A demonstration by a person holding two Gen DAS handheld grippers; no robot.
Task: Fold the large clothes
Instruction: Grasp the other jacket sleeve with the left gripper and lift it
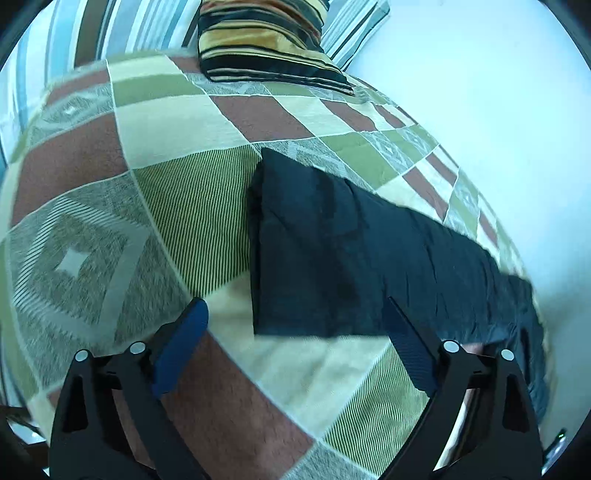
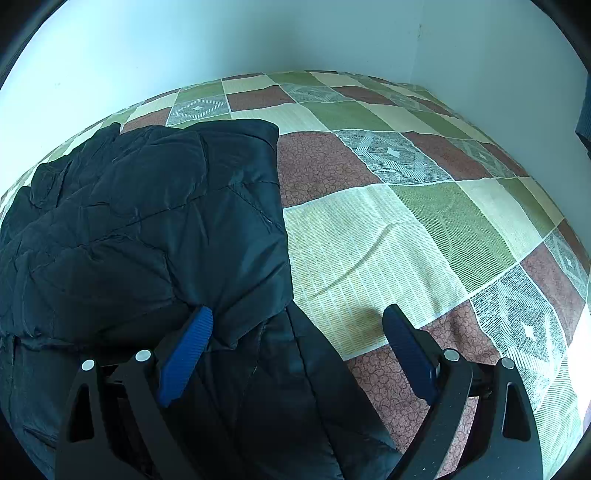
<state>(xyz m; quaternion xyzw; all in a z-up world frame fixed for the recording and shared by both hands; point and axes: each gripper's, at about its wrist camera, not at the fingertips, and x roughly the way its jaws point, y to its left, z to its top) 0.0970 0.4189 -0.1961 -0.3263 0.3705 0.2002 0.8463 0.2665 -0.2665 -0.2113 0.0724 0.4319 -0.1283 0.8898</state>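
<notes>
Nothing container-like in view; just a dark quilted jacket (image 2: pixel 140 229) lying on the bed (image 2: pixel 369 240), part-folded, one flap doubled over the rest; in the left wrist view it runs as a long dark band (image 1: pixel 332 251) from mid-bed toward the wall-side edge; bed carries a patchwork cover in green, cream, rust and grey diamond squares; a striped pillow (image 1: pixel 266 40) sits at the far end on striped bedding (image 1: pixel 110 33); plain pale wall (image 2: pixel 258 37) runs along the bed's far side and meets a corner at right; left hand-held gripper (image 1: pixel 295 314) spread wide, nothing between its fingers, near corner of the jacket just ahead; right hand-held gripper (image 2: pixel 299 317) also spread, jacket edge lying between the fingers, pads not pressing it; right half of the bed bare, open room there.
</notes>
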